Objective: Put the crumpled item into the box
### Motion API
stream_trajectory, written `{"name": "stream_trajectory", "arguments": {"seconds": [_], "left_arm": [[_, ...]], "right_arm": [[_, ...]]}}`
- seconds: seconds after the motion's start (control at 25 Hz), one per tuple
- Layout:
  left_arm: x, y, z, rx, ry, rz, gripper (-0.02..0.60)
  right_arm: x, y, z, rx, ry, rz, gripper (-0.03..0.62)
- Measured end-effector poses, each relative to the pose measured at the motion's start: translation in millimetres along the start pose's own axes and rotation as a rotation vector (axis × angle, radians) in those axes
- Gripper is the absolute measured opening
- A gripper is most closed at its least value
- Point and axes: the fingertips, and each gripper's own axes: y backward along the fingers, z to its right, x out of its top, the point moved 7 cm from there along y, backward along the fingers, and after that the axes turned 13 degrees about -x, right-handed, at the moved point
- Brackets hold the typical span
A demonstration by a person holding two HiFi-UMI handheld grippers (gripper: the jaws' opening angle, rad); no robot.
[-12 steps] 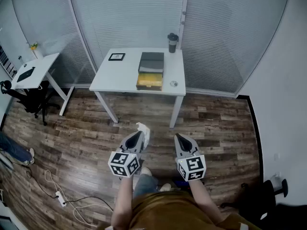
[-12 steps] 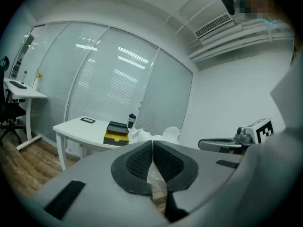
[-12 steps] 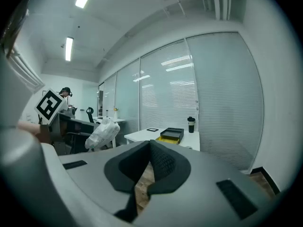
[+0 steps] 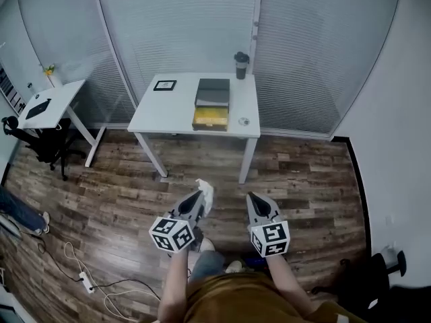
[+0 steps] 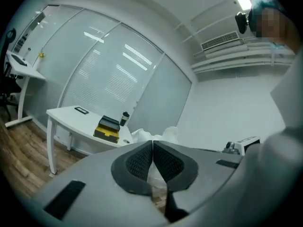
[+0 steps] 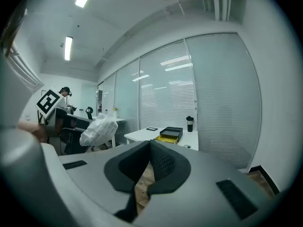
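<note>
Right, the crumpled item (image 4: 204, 192) is pinched in your left gripper (image 4: 197, 198), near you; your right gripper (image 4: 254, 200) is closed, empty. The box (image 4: 211, 117) sits on the far table (image 4: 172, 118), so carrying and dropping remain.

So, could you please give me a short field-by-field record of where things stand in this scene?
left gripper: shut on the white crumpled item, which sticks out past its fingers
right gripper: shut, nothing between its fingers
box: yellow and black, on the white table, far from both grippers
also on table: dark tumbler at the back edge
person: standing on the wood floor, facing the table
task state: item not yet in the box
</note>
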Motion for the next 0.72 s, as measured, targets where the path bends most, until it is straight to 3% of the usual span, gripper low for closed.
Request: {"name": "stream_trajectory", "arguments": {"seconds": [0.2, 0.36, 0.52, 0.72], "left_arm": [[2, 6, 3, 0.058, -0.029, 0.001, 0.029], [-4, 10, 14, 0.049, -0.042, -0.008, 0.029], [-5, 1, 2, 0.067, -0.037, -0.013, 0.029], [3, -28, -24, 0.077, -0.058, -0.026, 0.029]], "right_arm": [[3, 4, -4, 0.021, 0.023, 0.019, 0.012], [2, 8, -10, 0.070, 0.022, 0.038, 0.012], [-2, -3, -15, 0.106, 0.060, 0.029, 0.012], [-3, -40, 1, 0.092, 0.044, 0.016, 0.012]]}}
